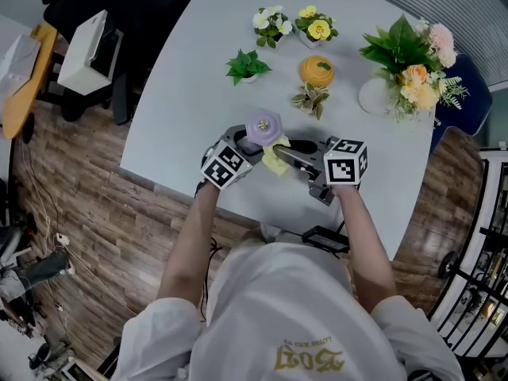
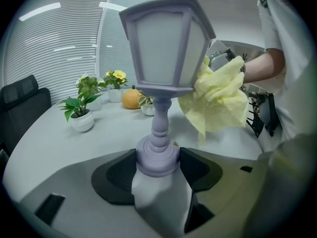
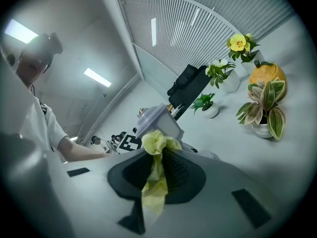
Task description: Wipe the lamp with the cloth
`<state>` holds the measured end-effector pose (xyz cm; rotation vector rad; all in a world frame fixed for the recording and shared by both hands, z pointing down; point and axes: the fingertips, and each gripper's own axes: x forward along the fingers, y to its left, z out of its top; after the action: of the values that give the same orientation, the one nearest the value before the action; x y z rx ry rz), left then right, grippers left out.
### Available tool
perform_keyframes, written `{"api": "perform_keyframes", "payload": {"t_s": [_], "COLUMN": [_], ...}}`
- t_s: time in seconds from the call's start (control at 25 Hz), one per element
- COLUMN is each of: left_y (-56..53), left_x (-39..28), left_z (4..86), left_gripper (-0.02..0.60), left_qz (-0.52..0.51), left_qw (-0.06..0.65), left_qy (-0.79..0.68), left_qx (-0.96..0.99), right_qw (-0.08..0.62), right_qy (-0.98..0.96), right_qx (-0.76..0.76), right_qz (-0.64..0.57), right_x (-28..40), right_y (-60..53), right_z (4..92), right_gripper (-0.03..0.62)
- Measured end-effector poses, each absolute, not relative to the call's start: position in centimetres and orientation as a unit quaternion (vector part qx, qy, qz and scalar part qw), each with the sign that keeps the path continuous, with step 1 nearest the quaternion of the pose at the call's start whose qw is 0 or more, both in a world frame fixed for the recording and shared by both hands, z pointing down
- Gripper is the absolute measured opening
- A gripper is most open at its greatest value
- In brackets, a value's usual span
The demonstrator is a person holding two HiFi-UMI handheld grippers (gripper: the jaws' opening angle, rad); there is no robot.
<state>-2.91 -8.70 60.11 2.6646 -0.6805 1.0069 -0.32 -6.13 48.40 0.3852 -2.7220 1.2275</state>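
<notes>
On the pale table (image 1: 182,94), near its front edge, the left gripper (image 2: 158,167) clamps the lamp (image 2: 166,48) by its base; the right gripper (image 3: 157,172) pinches the cloth (image 2: 218,95) against the shade; wiping looks under way; next, slide the cloth round the shade, base held firm.

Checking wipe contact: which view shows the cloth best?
Left gripper view: most of the yellow cloth shows, pressed against the side of the lamp. Right gripper view shows only a bunched strip pinched in the right gripper. Head view shows just a small yellow patch beside the lamp's top.
</notes>
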Motion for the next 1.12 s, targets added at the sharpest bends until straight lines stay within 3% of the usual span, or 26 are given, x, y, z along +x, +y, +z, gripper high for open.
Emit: {"api": "perform_keyframes", "payload": {"t_s": [1.12], "left_y": [-8.6], "left_x": [-2.9], "left_z": [59.9], "left_gripper": [0.278], "left_qz": [0.342], "left_qw": [0.104], "left_qy": [-0.232], "left_qx": [0.905], "right_qw": [0.148], "right_qy": [-0.914], "right_qx": [0.110], "right_qz": [0.362], "right_x": [-2.4], "right_y": [-5.1], "right_z": [50.4], "right_gripper": [0.060]}}
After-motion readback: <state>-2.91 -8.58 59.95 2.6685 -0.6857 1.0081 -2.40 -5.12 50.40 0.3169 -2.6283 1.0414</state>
